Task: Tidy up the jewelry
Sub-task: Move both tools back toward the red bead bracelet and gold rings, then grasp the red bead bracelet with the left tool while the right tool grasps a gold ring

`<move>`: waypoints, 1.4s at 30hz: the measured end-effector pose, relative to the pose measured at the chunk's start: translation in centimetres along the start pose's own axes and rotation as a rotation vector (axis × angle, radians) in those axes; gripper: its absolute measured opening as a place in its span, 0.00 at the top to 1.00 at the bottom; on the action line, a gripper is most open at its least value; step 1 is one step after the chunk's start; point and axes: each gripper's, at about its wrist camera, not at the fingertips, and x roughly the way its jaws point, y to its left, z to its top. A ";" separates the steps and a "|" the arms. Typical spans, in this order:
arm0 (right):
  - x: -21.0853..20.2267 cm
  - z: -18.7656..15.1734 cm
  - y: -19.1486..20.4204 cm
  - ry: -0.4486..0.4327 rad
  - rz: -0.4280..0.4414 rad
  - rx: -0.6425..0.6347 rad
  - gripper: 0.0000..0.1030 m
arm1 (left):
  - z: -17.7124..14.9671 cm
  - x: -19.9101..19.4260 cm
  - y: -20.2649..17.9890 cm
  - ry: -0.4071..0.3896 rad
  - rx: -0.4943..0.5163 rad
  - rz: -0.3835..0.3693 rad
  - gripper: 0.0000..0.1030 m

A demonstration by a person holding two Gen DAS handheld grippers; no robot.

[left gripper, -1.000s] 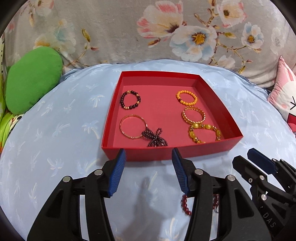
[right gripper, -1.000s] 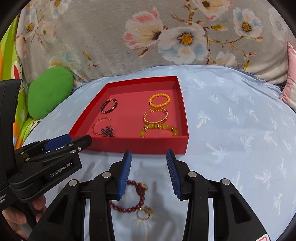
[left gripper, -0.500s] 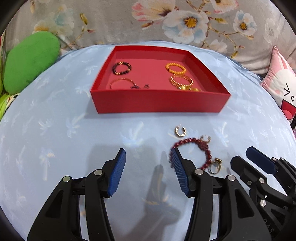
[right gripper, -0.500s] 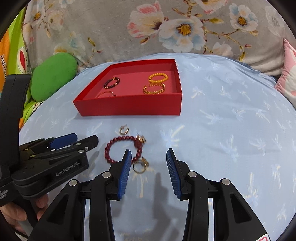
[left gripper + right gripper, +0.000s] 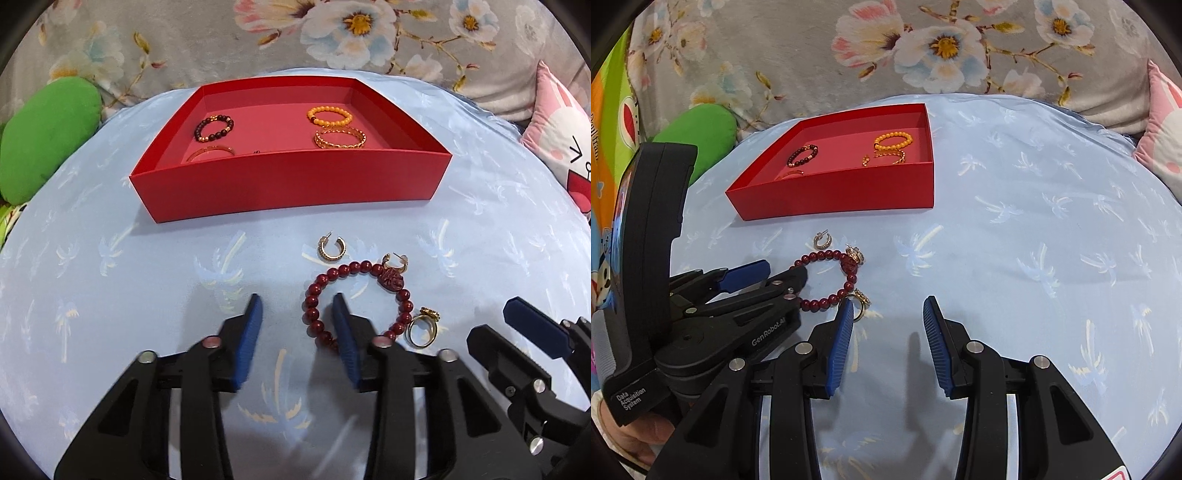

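Note:
A dark red bead bracelet [image 5: 402,299] [image 5: 827,255] lies on the blue cloth in front of the red tray [image 5: 288,192] [image 5: 842,195]. My left gripper [image 5: 296,297] [image 5: 783,271] is low over it with its jaws closing. The bracelet's left arc sits between the jaws, one fingertip [image 5: 338,306] stands inside the loop, and the pads are not pressing on it. A gold ring [image 5: 421,328] [image 5: 862,295] lies at the bracelet's right end, beside the left finger of my right gripper [image 5: 888,302] [image 5: 493,321], which stands open and empty. Two gold hoop earrings [image 5: 332,249] [image 5: 823,240] lie nearer the tray.
The tray holds several bracelets: a dark bead one [image 5: 214,127], an orange one [image 5: 328,114] and gold ones [image 5: 340,138]. A green cushion [image 5: 48,136] lies at the left, a pink pillow [image 5: 557,129] at the right, floral fabric behind. A hand [image 5: 635,435] grips the left tool.
Both grippers drew back from the tray and sank toward the loose jewelry on the cloth. The left jaws narrowed, and the bracelet's left arc now lies between them.

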 end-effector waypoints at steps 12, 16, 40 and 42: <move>1.1 0.5 1.3 0.014 0.015 -0.031 0.64 | -0.9 -0.8 1.9 0.005 -0.006 0.000 0.93; 2.0 1.1 2.0 0.018 0.018 -0.049 0.64 | -1.2 -1.3 2.6 0.002 -0.014 0.015 0.93; 5.9 3.3 3.1 0.054 0.031 -0.071 0.99 | 0.0 -2.0 5.2 -0.007 -0.075 0.001 0.93; 5.6 3.3 3.0 0.048 0.036 -0.066 1.00 | 0.2 -2.1 5.3 -0.008 -0.075 -0.006 0.93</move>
